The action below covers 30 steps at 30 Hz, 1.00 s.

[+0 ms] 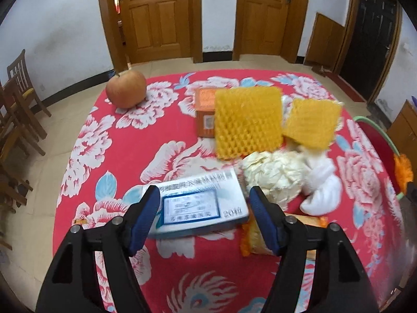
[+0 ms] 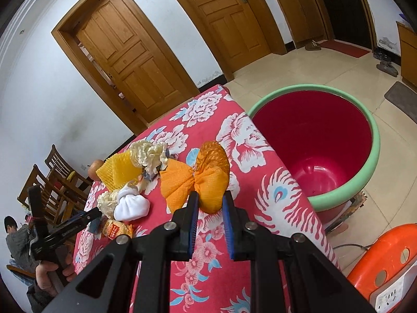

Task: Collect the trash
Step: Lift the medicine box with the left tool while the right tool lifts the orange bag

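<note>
Left gripper [image 1: 204, 203] hangs w/ jaws apart, straddling a flat white medicine box [image 1: 200, 203] lying on the worktop [image 1: 166, 130] (red floral cloth). The pads stand on either side of the box; can't tell if they touch it yet, so nothing is held. Box looks like thin card: light, prob. empty, stiff across the flat but will crush if squeezed hard. Best hold is across the short width near mid-length, as the jaws are lined up now; glossy print may be a bit slippery, so a square-on bite matters.

Right gripper [image 2: 209, 200] has jaws nearly together, pinched on an orange foam fruit net [image 2: 208, 180] bunched like a bow, over the worktop edge and near the red bin w/ green rim [image 2: 375, 140] that stands on the floor just beside the table. Net is v. light, soft and springy, won't break; a pinch on any fold does it, though it may cling to the pads on release.

Rest of trash sits in a cluster mid-worktop: two yellow foam nets [image 1: 247, 122], crumpled cream paper [image 1: 273, 174], a white knotted wad [image 1: 323, 187], a small orange carton [image 1: 206, 112], a snack wrapper [image 2: 116, 228]. All light, soft stuff. The apple [image 1: 126, 88] at the far corner is prob. not trash.
</note>
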{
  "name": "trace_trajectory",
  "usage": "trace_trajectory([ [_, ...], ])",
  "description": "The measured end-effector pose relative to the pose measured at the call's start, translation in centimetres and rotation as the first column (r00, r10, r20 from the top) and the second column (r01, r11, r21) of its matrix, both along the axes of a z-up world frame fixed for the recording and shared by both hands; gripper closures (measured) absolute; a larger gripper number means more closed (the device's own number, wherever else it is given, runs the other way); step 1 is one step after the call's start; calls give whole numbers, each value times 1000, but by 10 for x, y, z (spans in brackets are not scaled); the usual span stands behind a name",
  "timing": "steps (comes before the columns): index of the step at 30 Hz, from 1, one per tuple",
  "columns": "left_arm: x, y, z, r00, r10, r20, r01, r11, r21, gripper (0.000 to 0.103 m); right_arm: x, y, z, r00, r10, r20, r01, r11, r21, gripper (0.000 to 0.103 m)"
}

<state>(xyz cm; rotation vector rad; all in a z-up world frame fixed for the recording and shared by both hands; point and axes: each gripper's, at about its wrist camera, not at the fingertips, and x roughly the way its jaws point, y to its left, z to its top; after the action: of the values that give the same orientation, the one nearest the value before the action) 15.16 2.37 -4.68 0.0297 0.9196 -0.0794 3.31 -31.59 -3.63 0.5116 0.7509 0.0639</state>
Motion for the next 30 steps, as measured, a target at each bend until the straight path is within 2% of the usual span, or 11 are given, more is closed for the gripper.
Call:
trace_trajectory([
  [4, 6, 9, -7, 1000, 21, -17, -20, 1000, 14, 31, 2, 0, -1, 1000, 4, -6, -4, 1000, -3, 83],
  [5, 7, 11, -7, 1000, 26, -17, -25, 1000, 12, 26, 2, 0, -2, 1000, 4, -7, -4, 1000, -3, 83],
  [10, 13, 20, -8, 998, 67, -21, -66, 997, 28, 18, 4, 2, -4, 1000, 7, -11, -7, 1000, -3, 83],
  [13, 12, 20, -10, 997, 66, -32, -66, 998, -4, 17, 5, 4, -5, 1000, 14, -17, -14, 1000, -2, 83],
  [16, 12, 14, -15, 997, 44, -61, -46, 999, -23, 11, 5, 4, -6, 1000, 15, -20, -15, 1000, -2, 83],
  [20, 12, 6, -26, 996, 38, -79, -34, 998, 49, 11, 5, 4, -6, 1000, 13, -20, -13, 1000, -3, 82],
  [24, 14, 16, -28, 994, 56, -93, -57, 998, -4, 13, 5, 3, -8, 1000, 13, -25, -13, 1000, 0, 82],
  [30, 0, 26, -13, 995, 87, -50, -88, 996, -21, 14, 5, 3, -9, 1000, 12, -23, -12, 1000, 1, 82],
])
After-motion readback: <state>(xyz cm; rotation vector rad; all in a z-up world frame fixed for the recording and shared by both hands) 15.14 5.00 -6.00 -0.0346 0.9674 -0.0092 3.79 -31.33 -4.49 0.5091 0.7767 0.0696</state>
